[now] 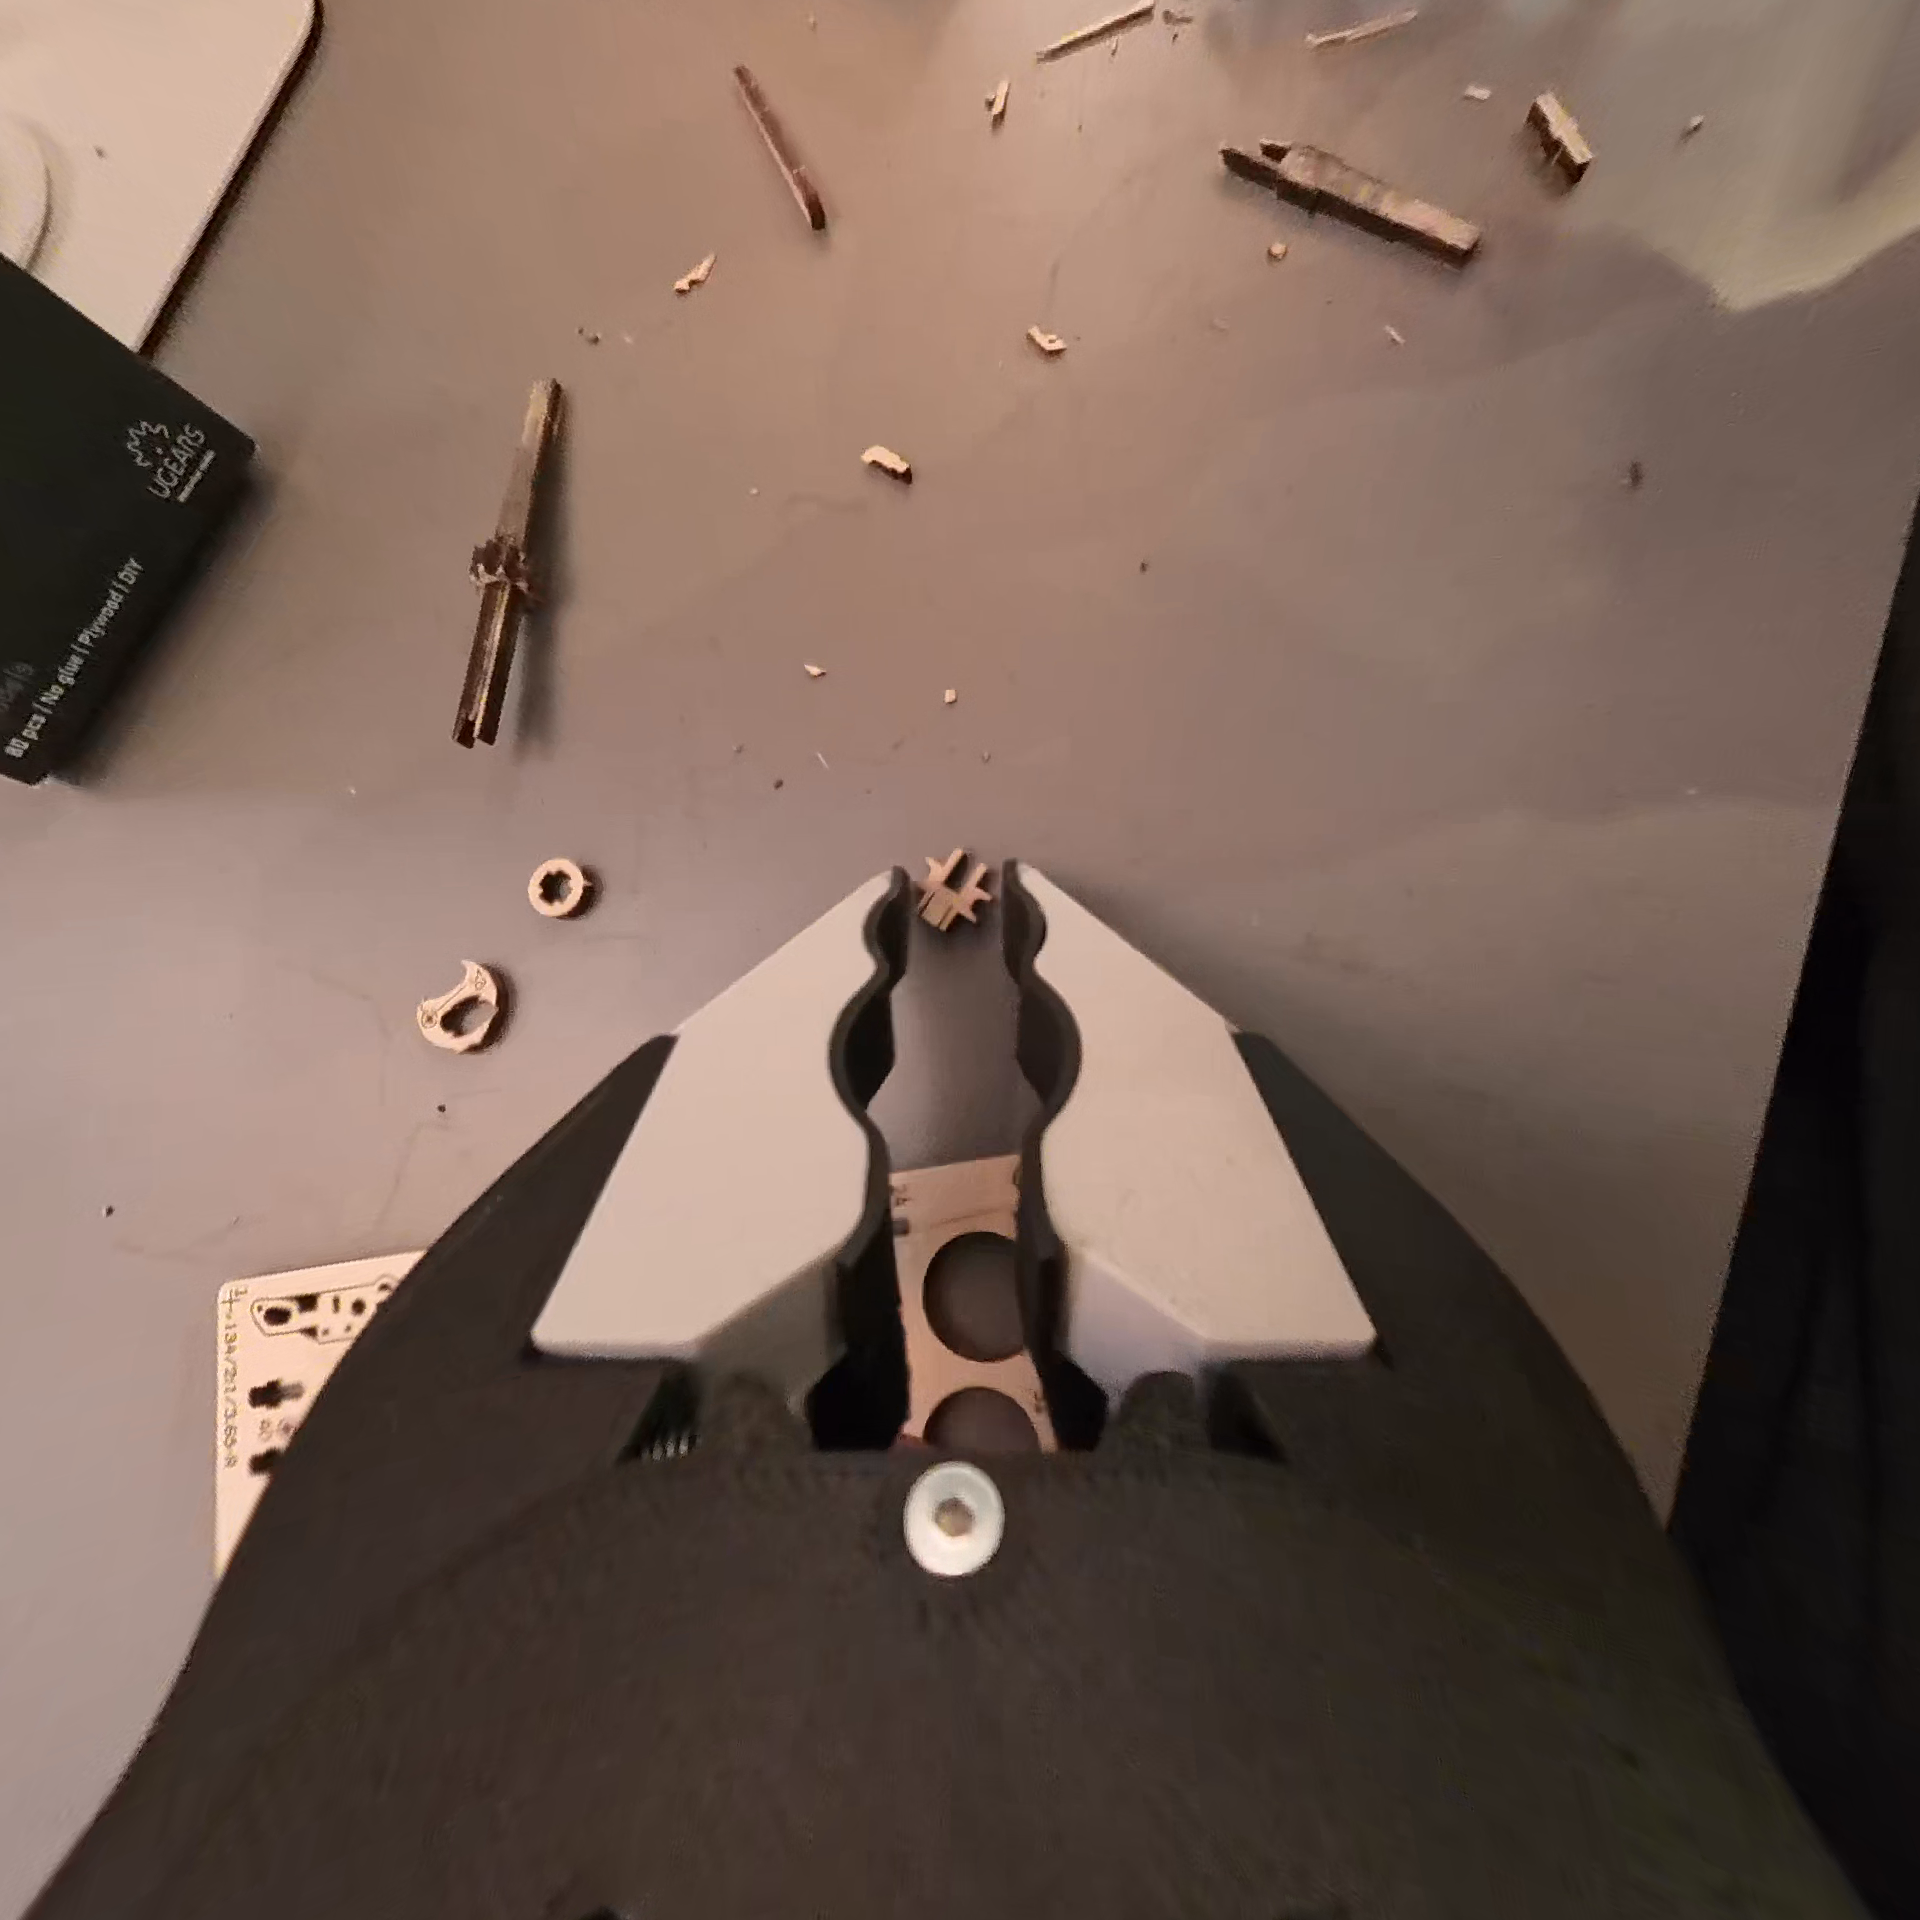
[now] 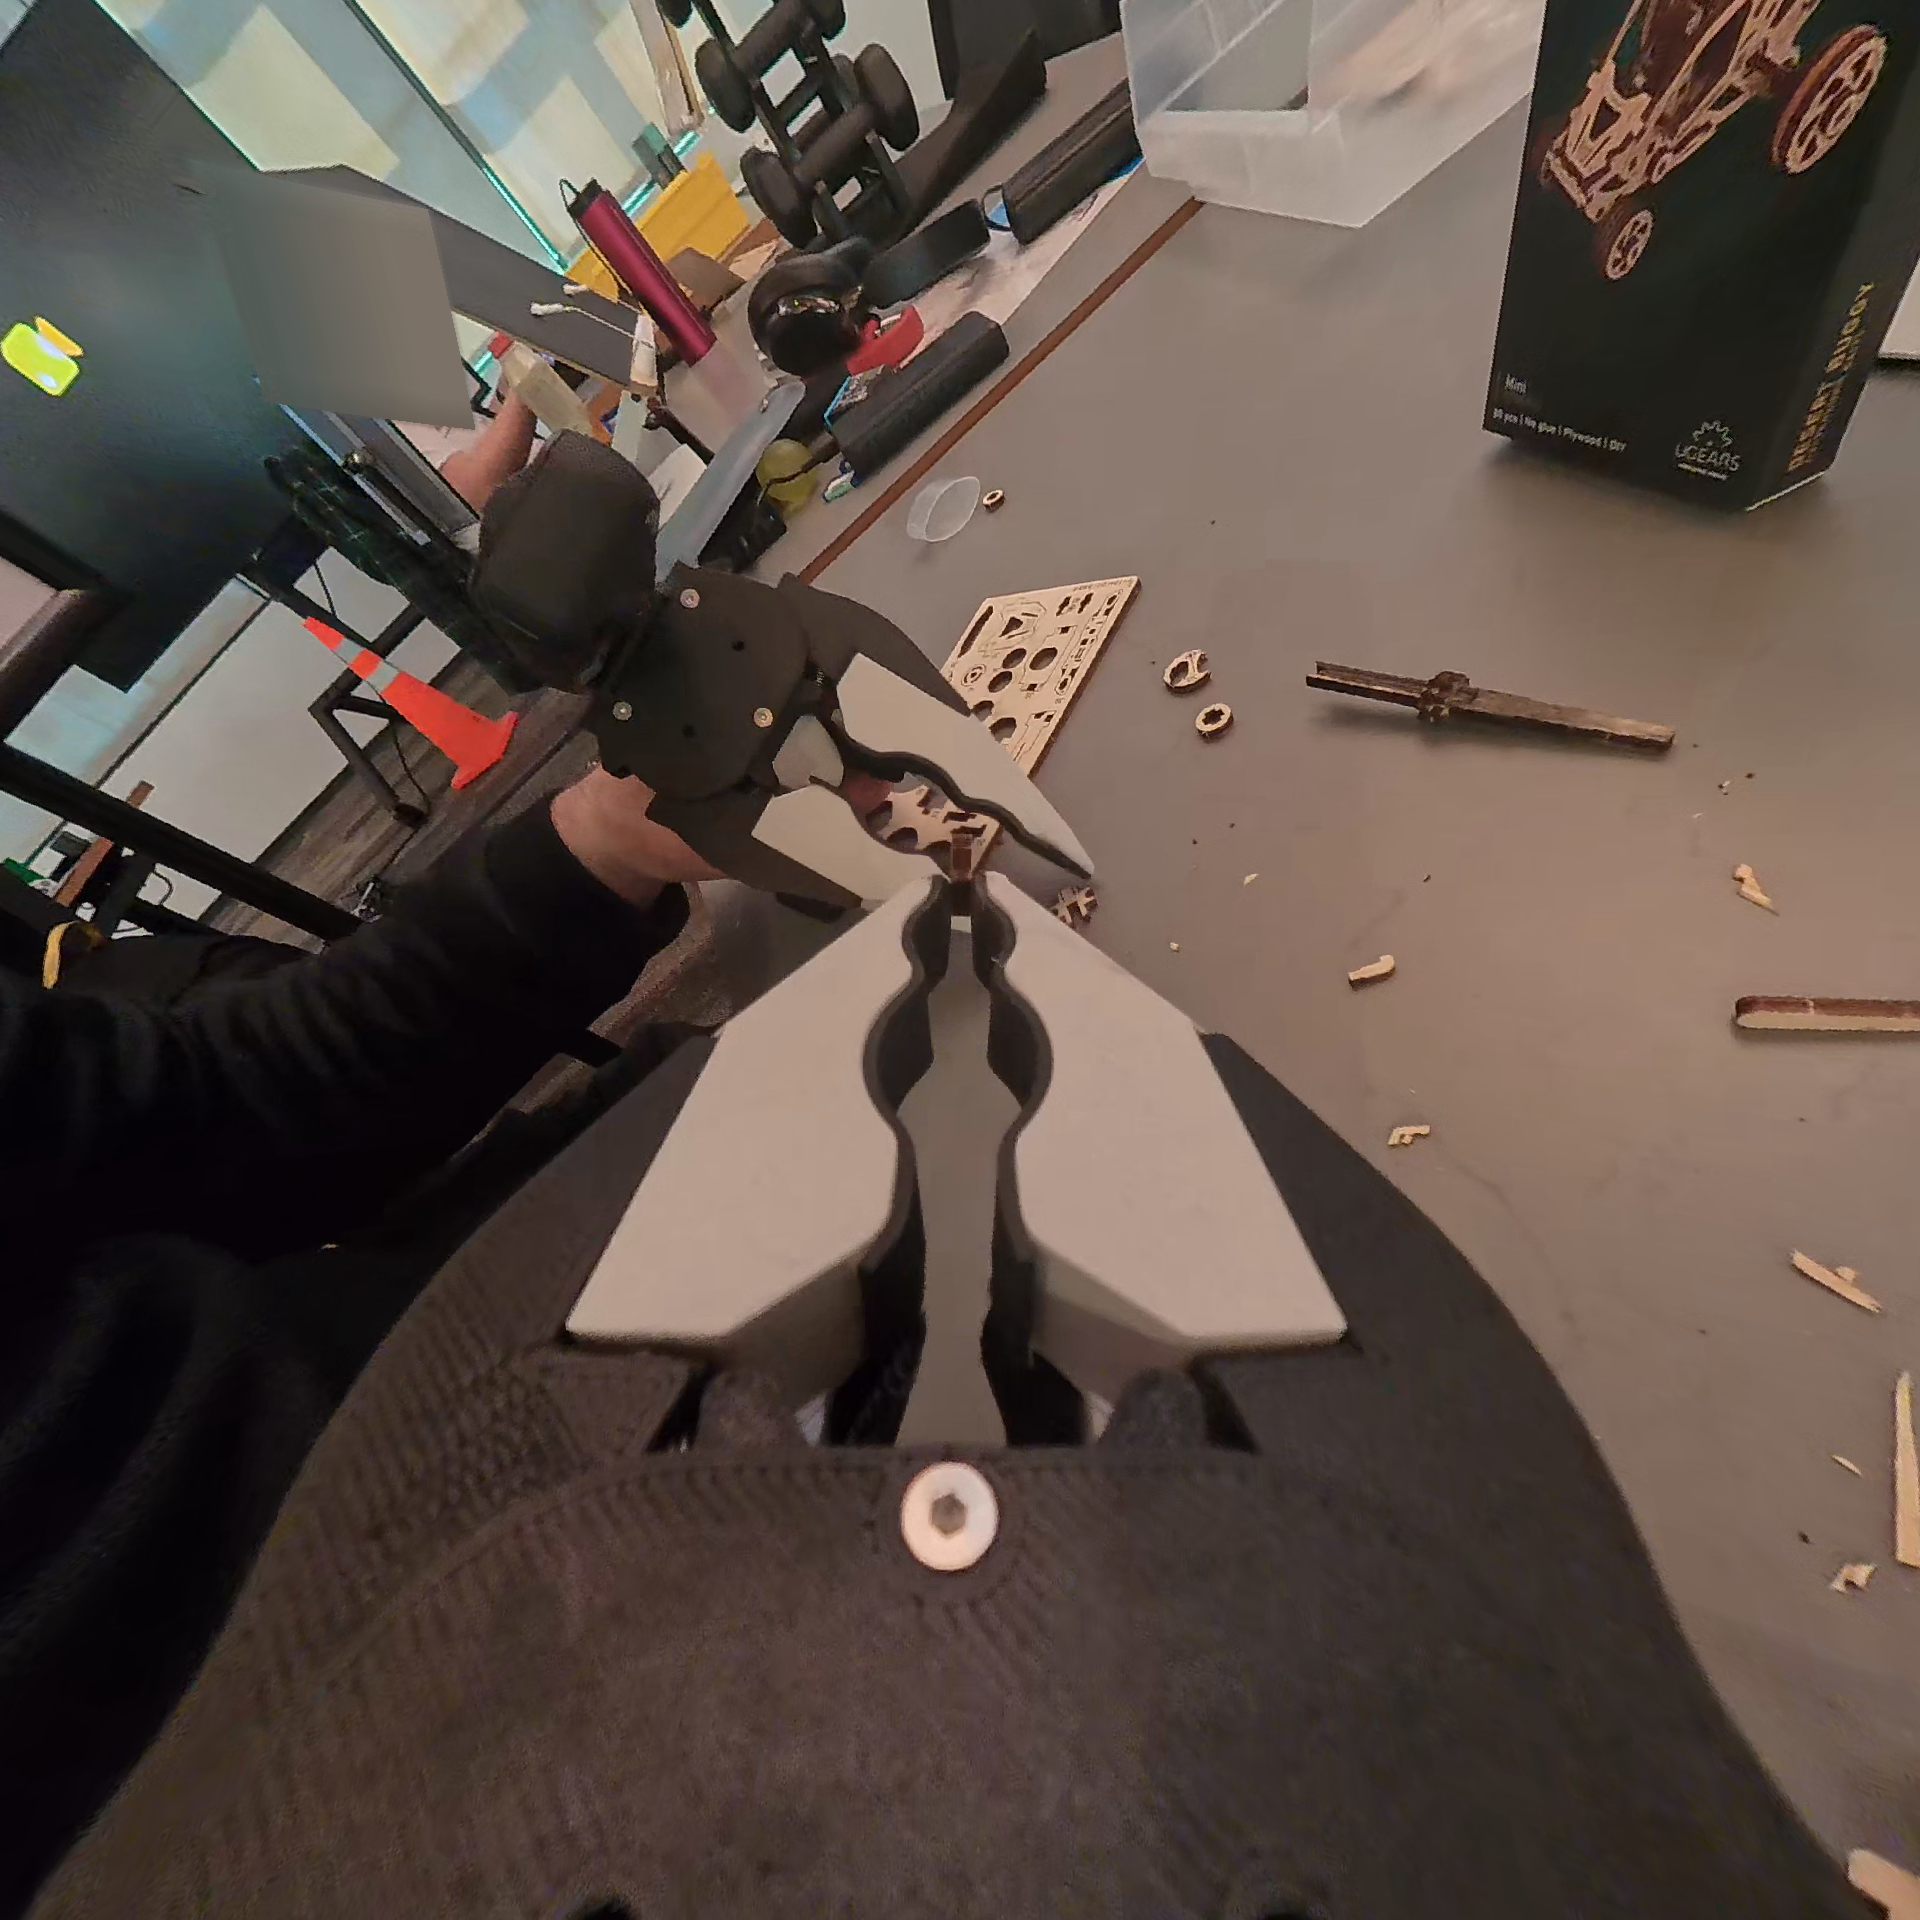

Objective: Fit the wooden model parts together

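Observation:
My left gripper [image 1: 951, 883] points down at the grey table [image 1: 1247, 675]. Its tips are closed against the two sides of a small cross-shaped wooden piece [image 1: 954, 889] that rests on the table. This gripper [image 2: 1039, 883] and the cross piece [image 2: 1075, 904] also show in the right wrist view. My right gripper [image 2: 963, 891] is close beside the left one. It is shut on a small dark wooden stub [image 2: 961, 864] that sticks out past its tips. A plywood parts sheet [image 1: 270, 1382] lies under the left gripper.
On the table lie an axle with a gear [image 2: 1486, 707], a ring [image 1: 561, 888], a curved piece [image 1: 464, 1006], loose sticks [image 1: 1351, 203] and several chips. A black kit box [image 2: 1704, 239] and a clear tub [image 2: 1299, 104] stand behind. A dark sleeve [image 2: 312, 1039] is at left. One gripper's finger ends stand about 12 cm off the other's.

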Tool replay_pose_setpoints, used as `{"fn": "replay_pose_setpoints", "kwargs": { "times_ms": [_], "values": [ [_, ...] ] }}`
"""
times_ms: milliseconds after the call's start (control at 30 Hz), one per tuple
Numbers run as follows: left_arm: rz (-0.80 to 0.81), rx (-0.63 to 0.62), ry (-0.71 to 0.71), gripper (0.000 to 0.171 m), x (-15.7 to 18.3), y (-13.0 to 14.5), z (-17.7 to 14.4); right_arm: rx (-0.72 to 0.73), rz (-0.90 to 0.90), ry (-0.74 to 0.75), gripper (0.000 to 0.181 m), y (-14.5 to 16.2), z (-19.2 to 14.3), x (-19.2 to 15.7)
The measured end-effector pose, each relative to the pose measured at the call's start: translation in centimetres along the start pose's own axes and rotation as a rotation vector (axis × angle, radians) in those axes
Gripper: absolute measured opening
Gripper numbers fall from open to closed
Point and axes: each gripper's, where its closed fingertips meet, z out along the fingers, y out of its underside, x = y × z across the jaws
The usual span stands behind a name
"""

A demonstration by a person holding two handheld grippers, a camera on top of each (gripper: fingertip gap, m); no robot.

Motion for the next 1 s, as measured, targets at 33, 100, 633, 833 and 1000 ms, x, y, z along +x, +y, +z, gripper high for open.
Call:
{"fn": "replay_pose_setpoints", "kwargs": {
  "times_ms": [33, 100, 633, 833, 1000],
  "values": [
    [0.01, 0.003, 0.002, 0.012, 0.1, -0.1, 0.1, -0.004, -0.003, 0.002, 0.0, 0.1, 0.1, 0.1],
    [0.023, 0.01, -0.005, 0.011, 0.1, -0.2, 0.2, -0.012, -0.014, 0.005, 0.0, 0.2, 0.2, 0.1],
    [-0.03, 0.324, 0.092, 0.01, 2.1, -8.4, -4.3, -0.065, -0.369, 0.068, 0.0, 0.2, 0.4, -1.5],
    [-0.014, 0.383, 0.088, 0.01, 2.3, -10.4, -5.7, -0.057, -0.502, 0.117, 0.0, -0.2, -0.1, -1.9],
    [0.003, 0.385, 0.073, 0.01, 2.3, -10.9, -5.9, -0.043, -0.524, 0.119, 0.0, -0.4, -0.4, -2.0]
  ]
}}
